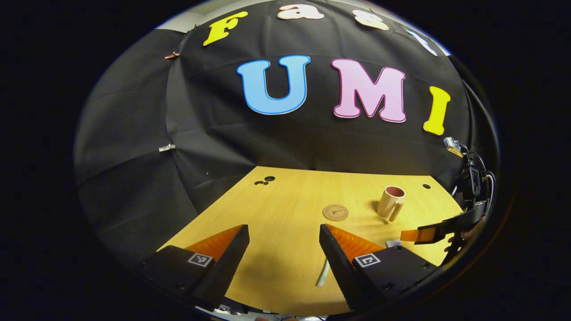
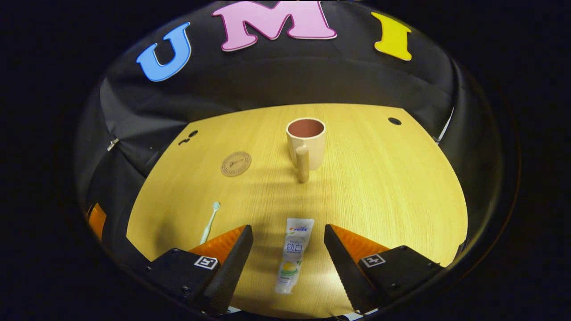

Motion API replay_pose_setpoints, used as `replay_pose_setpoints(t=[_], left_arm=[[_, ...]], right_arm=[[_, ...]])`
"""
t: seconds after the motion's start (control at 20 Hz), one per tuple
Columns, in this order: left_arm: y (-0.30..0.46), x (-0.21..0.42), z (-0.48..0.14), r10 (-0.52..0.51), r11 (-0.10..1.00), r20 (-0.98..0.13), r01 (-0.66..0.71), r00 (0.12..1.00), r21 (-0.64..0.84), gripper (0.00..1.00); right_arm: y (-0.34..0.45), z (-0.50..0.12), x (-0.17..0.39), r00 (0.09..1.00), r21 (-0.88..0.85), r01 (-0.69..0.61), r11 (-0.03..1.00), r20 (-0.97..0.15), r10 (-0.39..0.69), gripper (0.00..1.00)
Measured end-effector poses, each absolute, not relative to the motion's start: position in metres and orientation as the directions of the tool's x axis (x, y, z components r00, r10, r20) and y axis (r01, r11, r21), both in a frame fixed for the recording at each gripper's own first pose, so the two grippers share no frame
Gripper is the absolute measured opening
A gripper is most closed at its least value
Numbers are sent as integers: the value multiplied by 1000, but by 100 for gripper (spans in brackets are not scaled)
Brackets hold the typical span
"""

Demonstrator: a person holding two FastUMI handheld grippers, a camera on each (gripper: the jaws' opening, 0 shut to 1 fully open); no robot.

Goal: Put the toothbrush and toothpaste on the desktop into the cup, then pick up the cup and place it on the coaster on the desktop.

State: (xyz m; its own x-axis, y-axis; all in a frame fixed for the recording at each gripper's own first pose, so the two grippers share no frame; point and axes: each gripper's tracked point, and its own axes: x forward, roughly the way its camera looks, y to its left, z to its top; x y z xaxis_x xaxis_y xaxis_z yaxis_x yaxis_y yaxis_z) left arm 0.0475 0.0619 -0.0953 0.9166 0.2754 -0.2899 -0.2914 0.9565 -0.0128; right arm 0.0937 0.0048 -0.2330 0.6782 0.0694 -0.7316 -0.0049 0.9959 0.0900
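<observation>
I am holding my right hand-held gripper (image 2: 287, 249) spread wide over the toothpaste (image 2: 293, 255) lying on the near bench (image 2: 392, 187), starting step one. Left hand-held gripper (image 1: 283, 254) is released too. Next, I judge, lowering and clenching, then carrying to the far cup (image 2: 306, 142).

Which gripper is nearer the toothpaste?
Right. The toothpaste lies between the right gripper and its open fingers; the left gripper hangs off to its side, by the toothbrush.

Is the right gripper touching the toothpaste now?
Apart. In the right gripper view the toothpaste lies between the open right gripper's fingers, with bare desk on both sides.
</observation>
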Motion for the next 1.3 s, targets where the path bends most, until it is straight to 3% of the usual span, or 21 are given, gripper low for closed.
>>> replay_pose_setpoints(t=[0.4, 0.65, 1.3], left_arm=[[58, 55, -118, 297, 948, -371, -320, 880, 0, 96], [61, 54, -126, 301, 947, -401, -320, 865, 20, 100], [62, 39, -140, 261, 962, -432, -272, 864, 36, 99]], right_arm=[[0, -286, 88, 554, 48, -45, 998, -830, 65, 99], [-5, -304, 83, 506, 39, -25, 999, -861, 46, 99], [1, -324, 68, 490, 3, -27, 1000, -871, 16, 95]])
